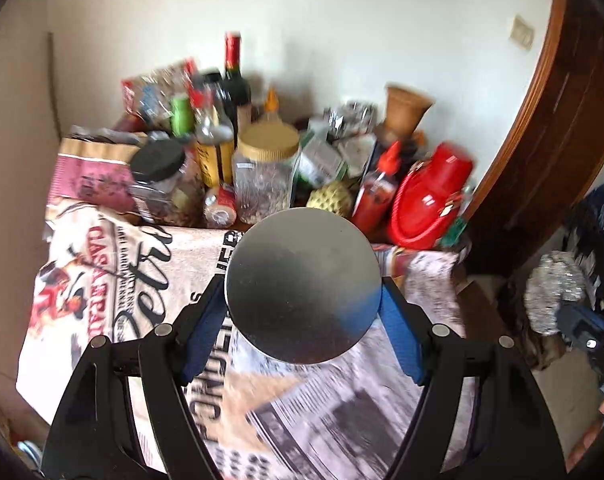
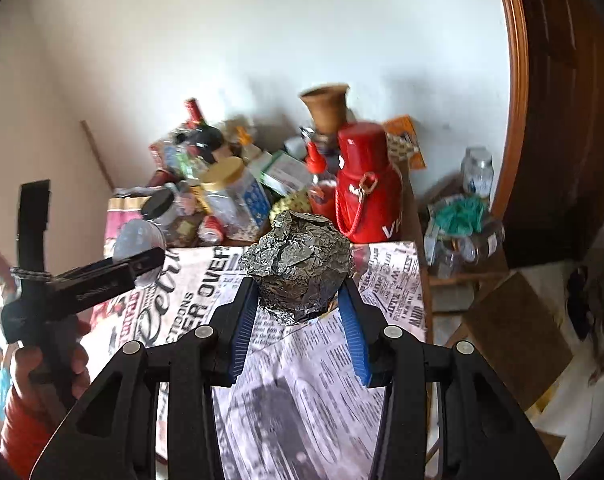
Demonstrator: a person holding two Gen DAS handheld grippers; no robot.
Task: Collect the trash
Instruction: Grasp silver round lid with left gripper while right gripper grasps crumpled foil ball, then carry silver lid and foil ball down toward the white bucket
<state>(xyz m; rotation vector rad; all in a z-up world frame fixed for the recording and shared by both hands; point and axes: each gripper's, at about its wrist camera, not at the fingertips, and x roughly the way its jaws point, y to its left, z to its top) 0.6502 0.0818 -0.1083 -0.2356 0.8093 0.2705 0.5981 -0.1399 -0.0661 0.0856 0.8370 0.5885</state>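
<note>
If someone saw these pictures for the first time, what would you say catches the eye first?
Probably the two loads: the left gripper is clamped on a round grey metal disc, and the right gripper on a crumpled silver foil ball. Behind them, a glossy red plastic flask stands out at the cluttered back of the newspaper-print tablecloth.

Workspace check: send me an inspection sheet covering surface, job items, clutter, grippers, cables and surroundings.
Surface: table under a newspaper-print cloth.
Job's things: round grey metal disc held in the left gripper; crumpled silver foil ball held in the right gripper.
Clutter: red flask with cord handle, dark wine bottle with red cap, clear jar with beige lid, clear jar with black lid, red-capped sauce bottle, terracotta pot, all crowded at the table's far edge.
Grippers: both jaws closed on their loads.
Cables: nothing seen.
Surroundings: white wall, dark wooden door frame.
</note>
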